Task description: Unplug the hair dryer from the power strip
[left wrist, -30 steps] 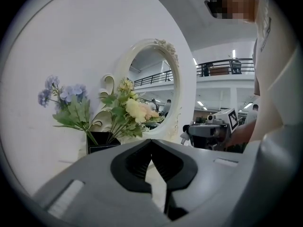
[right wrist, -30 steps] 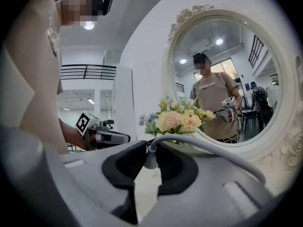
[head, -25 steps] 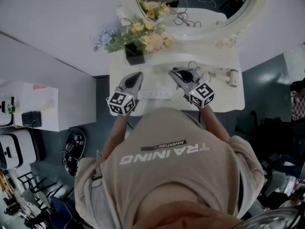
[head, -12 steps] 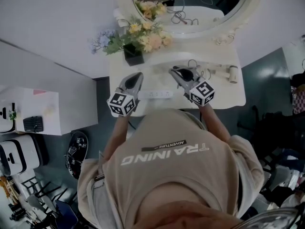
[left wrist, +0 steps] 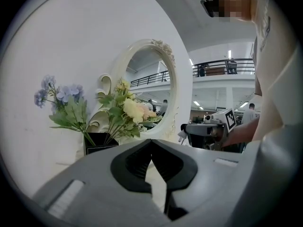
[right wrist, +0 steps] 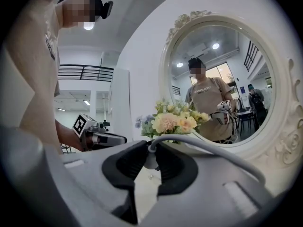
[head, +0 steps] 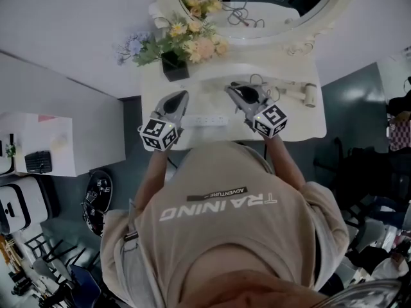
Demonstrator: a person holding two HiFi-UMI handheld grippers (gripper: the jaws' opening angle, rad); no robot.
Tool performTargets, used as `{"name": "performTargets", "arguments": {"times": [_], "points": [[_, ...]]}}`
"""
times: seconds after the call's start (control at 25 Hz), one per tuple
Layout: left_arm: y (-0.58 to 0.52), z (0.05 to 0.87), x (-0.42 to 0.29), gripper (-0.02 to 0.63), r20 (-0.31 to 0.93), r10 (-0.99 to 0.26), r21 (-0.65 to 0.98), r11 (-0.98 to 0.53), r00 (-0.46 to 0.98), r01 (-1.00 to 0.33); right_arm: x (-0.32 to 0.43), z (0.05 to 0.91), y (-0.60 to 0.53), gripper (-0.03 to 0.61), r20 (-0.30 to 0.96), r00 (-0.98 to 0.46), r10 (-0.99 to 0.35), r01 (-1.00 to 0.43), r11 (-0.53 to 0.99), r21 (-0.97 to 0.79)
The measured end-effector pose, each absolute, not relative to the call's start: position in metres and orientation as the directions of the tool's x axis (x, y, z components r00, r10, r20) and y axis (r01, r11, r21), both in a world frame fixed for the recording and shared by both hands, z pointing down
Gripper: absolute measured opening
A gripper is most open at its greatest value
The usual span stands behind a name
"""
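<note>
A white power strip (head: 207,119) lies near the front edge of the cream vanity table (head: 297,126). The white hair dryer (head: 307,95) rests at the table's right end, and its grey cord (right wrist: 208,148) runs from it to my right gripper. My right gripper (head: 231,90) is held above the table, just right of the strip's right end, and is shut on the dryer's white plug (right wrist: 150,159), which hangs clear of the strip. Over the strip's left end hovers my left gripper (head: 182,96), its jaws (left wrist: 151,144) shut with nothing in them.
A black pot of flowers (head: 172,64) stands at the table's back left. A round white-framed mirror (head: 324,18) rises behind the table. The person's torso covers the table's front edge. A white side cabinet (head: 61,145) stands left of the table.
The whole head view has shifted slightly. Both grippers keep about the same places relative to the power strip.
</note>
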State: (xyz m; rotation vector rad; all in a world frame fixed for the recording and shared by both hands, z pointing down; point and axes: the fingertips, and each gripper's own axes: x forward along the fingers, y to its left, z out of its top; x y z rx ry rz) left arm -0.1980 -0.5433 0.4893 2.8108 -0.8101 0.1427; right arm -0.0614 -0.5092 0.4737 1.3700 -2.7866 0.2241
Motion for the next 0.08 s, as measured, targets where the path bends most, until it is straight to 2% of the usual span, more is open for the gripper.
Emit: {"name": "performTargets", "arguments": {"times": [0.08], "points": [[-0.5439, 0.4888, -0.1979, 0.002, 0.148, -0.514, 0.173, -0.828, 0.845, -0.534, -0.0622, 0.4746, -0.5096, 0.069, 0.089, -0.614, -0.785, -0.789, 0.604, -0.114]]}}
